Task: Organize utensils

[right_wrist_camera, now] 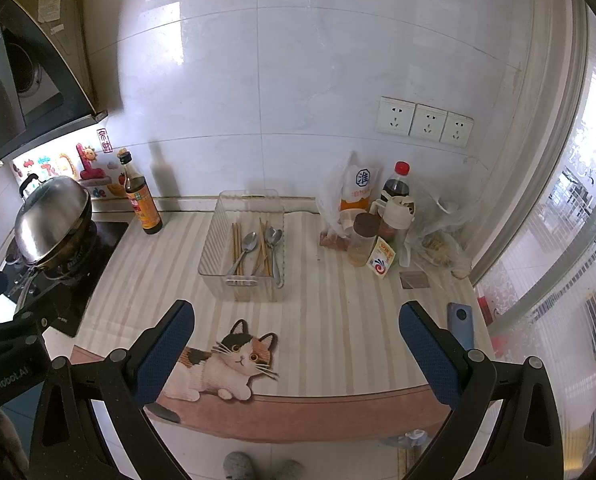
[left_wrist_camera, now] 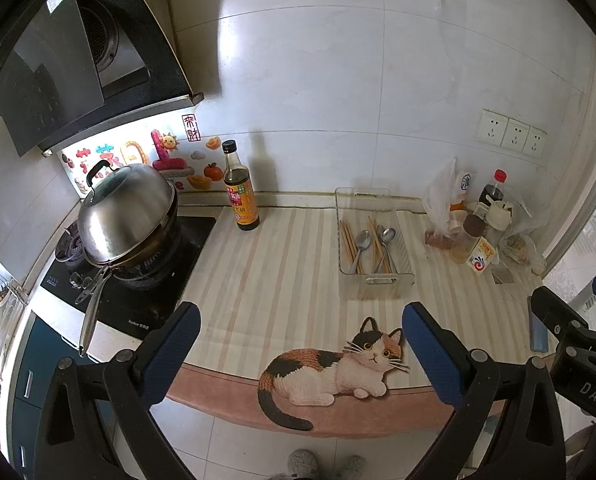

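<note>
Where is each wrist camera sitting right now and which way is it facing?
Left wrist: rides the left gripper, held open above the counter's front edge, facing the wall, stove and wok; the right gripper shows at right.
Right wrist: rides the right gripper, open, facing the wall, sockets and window; part of the left gripper shows at left.
Shared: clear tray of spoons and chopsticks, cat mat, dark sauce bottle.
</note>
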A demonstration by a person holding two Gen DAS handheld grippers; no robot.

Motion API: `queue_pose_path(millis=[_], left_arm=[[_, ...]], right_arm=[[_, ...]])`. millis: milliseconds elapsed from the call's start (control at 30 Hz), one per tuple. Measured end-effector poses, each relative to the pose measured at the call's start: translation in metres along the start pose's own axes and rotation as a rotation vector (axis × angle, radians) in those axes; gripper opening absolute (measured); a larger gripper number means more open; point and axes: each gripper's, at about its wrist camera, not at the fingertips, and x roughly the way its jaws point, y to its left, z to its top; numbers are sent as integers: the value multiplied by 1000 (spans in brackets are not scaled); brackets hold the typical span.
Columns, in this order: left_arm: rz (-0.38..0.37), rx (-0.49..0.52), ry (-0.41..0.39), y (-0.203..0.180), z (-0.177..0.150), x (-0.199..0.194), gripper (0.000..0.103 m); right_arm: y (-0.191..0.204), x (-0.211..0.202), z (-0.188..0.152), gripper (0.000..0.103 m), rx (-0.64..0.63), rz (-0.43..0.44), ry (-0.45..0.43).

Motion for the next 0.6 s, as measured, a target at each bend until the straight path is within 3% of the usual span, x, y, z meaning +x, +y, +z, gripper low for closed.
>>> queue_pose_path(millis=[600], left_arm=[[-17, 5, 1, 3, -3, -4, 103]], right_arm=[[-3, 0, -3, 103, 1, -2, 3]])
